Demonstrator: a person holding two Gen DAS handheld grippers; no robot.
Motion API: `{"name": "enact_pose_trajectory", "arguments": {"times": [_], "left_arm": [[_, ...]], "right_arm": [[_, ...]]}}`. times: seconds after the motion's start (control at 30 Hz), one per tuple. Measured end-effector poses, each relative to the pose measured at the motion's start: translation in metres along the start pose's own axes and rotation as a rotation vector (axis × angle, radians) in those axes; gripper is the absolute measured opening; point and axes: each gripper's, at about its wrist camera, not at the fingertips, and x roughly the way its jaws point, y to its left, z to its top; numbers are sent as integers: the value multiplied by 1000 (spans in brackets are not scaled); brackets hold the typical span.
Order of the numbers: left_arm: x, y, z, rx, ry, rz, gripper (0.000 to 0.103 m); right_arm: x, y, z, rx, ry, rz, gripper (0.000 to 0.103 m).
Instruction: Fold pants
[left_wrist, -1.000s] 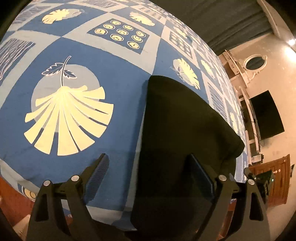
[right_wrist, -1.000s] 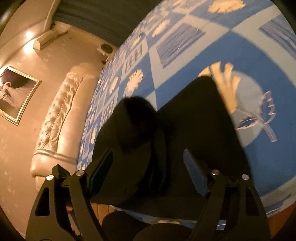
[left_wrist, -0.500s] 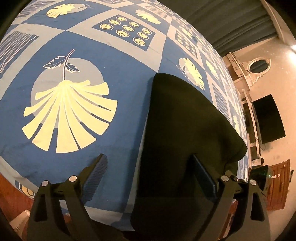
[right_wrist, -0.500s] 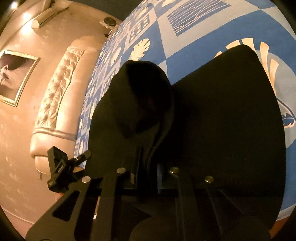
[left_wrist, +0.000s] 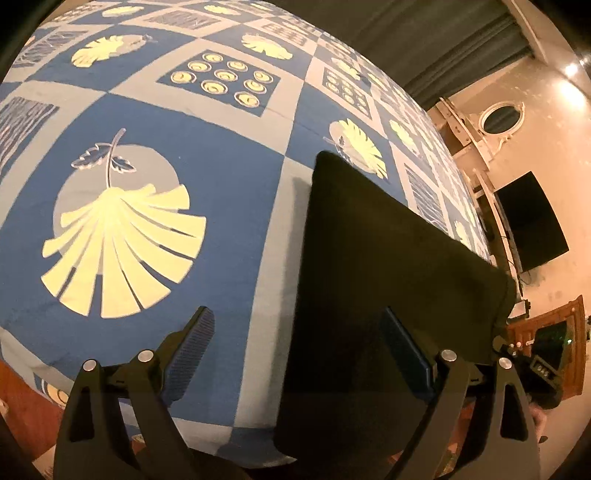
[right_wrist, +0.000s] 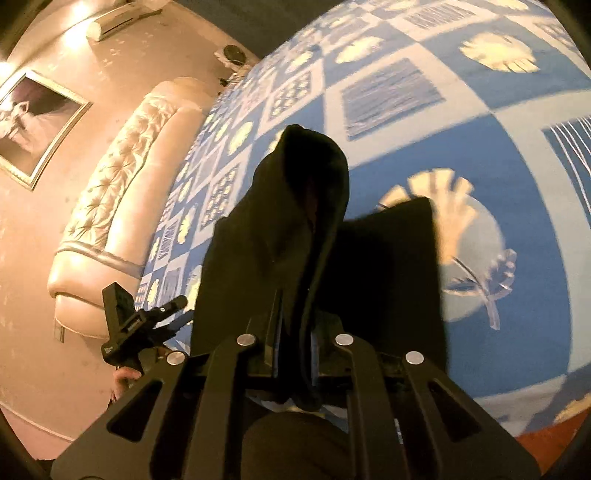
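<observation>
Pinching a raised fold of the black pants (right_wrist: 295, 229), the right gripper (right_wrist: 293, 354) is seen with its fingers pressed together on the cloth — the fold stands up above the blue patterned bed cover (right_wrist: 480, 155). The left gripper (left_wrist: 299, 354) is held with fingers spread wide; the pants lie flat on the bed, one finger over the dark fabric, touching nothing.

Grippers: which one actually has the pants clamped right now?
The right gripper: its jaws are shut on a raised fold of the black pants. The left gripper stands wide open, gripping nothing.
</observation>
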Motion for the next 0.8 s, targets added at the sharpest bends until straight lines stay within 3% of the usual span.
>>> {"name": "enact_pose_trajectory", "arguments": {"times": [0.13,0.37,0.67,0.77,0.8], "left_arm": [[6,-4,-2,8,26,0,90],[16,-2,-8,1,67,18,90],[15,-1,-23,-5,81,18,90],[14,-2,-27,1,80,25,90],[13,-2,-28,-1,82,25,90]], "right_arm": [[4,-20,-4,31,23,-39,10],[19,-46,-5,102,46,-30,10],[22,-38,1,71,26,-40,11],[5,-44,0,114,-7,-10,25],[-3,-47,-1,125,-32,-6,44]]}}
